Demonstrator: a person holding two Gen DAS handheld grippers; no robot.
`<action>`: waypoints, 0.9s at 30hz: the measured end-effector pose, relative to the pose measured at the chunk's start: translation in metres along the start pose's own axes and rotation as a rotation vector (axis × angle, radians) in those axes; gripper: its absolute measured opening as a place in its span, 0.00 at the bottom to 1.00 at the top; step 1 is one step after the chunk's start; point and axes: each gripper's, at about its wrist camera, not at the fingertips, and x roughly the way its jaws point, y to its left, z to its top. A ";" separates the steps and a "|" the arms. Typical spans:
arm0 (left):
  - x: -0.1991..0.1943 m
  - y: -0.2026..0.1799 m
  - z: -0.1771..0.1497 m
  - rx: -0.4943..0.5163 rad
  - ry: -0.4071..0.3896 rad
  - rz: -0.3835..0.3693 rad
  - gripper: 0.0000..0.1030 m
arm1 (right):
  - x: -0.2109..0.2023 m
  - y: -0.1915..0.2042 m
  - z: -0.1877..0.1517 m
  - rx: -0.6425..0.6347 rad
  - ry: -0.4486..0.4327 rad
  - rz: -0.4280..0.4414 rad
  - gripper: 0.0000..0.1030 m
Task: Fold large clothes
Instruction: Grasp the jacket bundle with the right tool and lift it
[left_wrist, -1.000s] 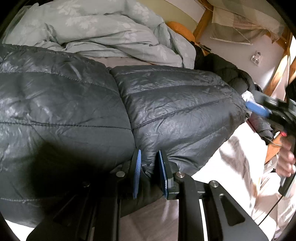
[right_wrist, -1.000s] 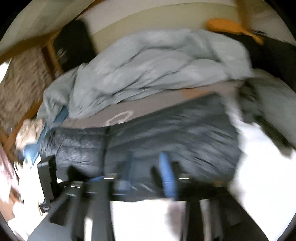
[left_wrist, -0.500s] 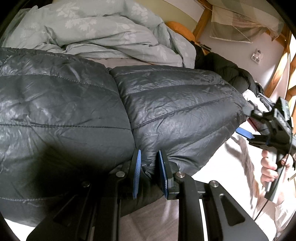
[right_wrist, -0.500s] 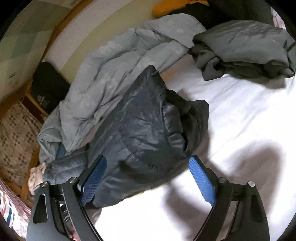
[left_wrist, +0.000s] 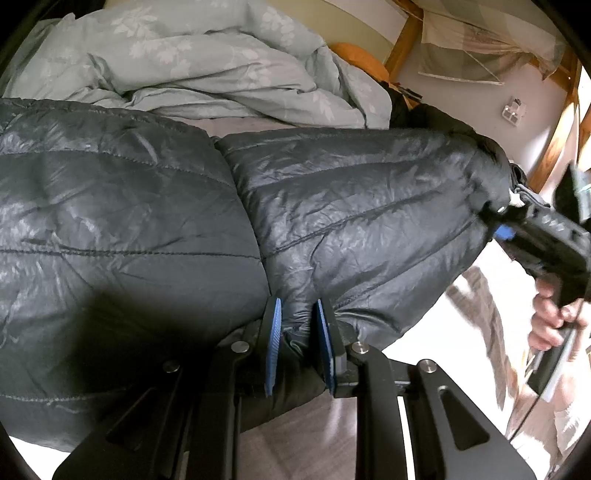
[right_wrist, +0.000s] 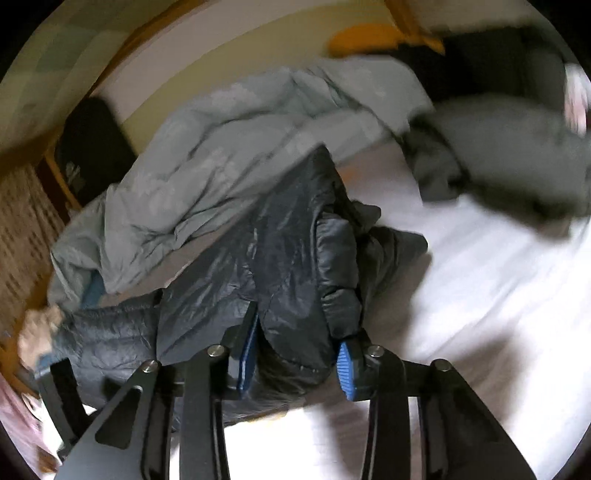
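Lying rumpled, dark quilted puffer jacket (left_wrist: 332, 221), shiny.

The jacket (left_wrist: 351, 221) is a quilted, crinkled cloth with a soft shine. The duvet (left_wrist: 207, 62) is matt printed cloth. The sheet (right_wrist: 480, 295) looks smooth.

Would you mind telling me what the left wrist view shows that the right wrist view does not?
Only the left wrist view shows the left tongs pinching the dark puffer jacket, plus the right hand. Only the right wrist view shows a grey garment heaped on the white sheet, and the jacket's edge between the pads of the right tongs. Both show the jacket and the pale green duvet.
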 end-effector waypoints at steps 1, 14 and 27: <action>0.000 0.000 0.000 0.000 0.000 0.001 0.20 | -0.007 0.011 0.002 -0.036 -0.019 -0.013 0.35; -0.130 -0.014 0.036 0.108 -0.256 0.020 0.27 | -0.071 0.181 0.002 -0.466 -0.257 -0.068 0.35; -0.274 0.081 0.060 -0.095 -0.536 0.329 0.35 | -0.055 0.314 -0.051 -0.633 -0.236 0.124 0.41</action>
